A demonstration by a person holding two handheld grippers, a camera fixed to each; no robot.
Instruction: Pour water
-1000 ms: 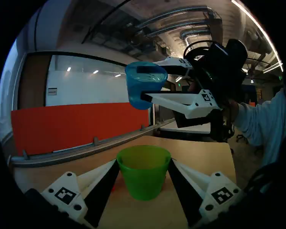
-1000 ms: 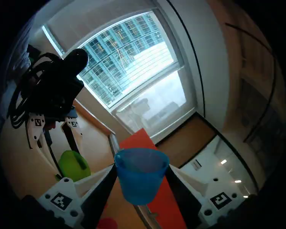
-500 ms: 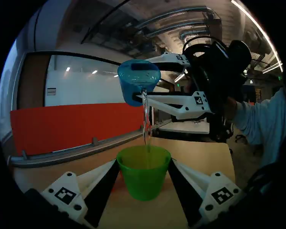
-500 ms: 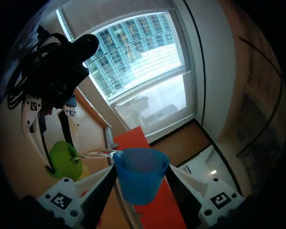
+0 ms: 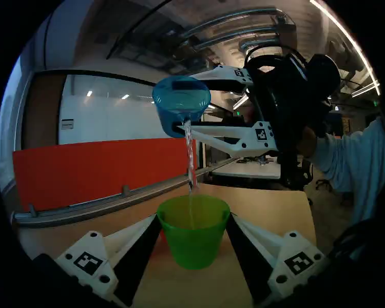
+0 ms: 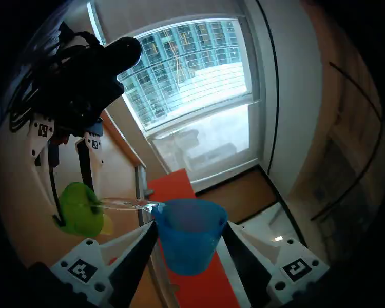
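Blue cup (image 5: 180, 105) tilted, water stream (image 5: 188, 154) falling into upright green cup (image 5: 193, 236)

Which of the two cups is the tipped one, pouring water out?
The blue cup, tilted in the right gripper; a stream falls from its rim into the upright green cup.

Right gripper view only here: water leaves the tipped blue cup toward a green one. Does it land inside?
Observer: Yes. The left gripper view shows the stream dropping into the green cup's mouth, near the middle.
Operator: Is that cup level?
Observer: Upright, between the left gripper's fingers, over a wooden table.
Operator: Who's pouring?
Observer: A person in a light sleeve.
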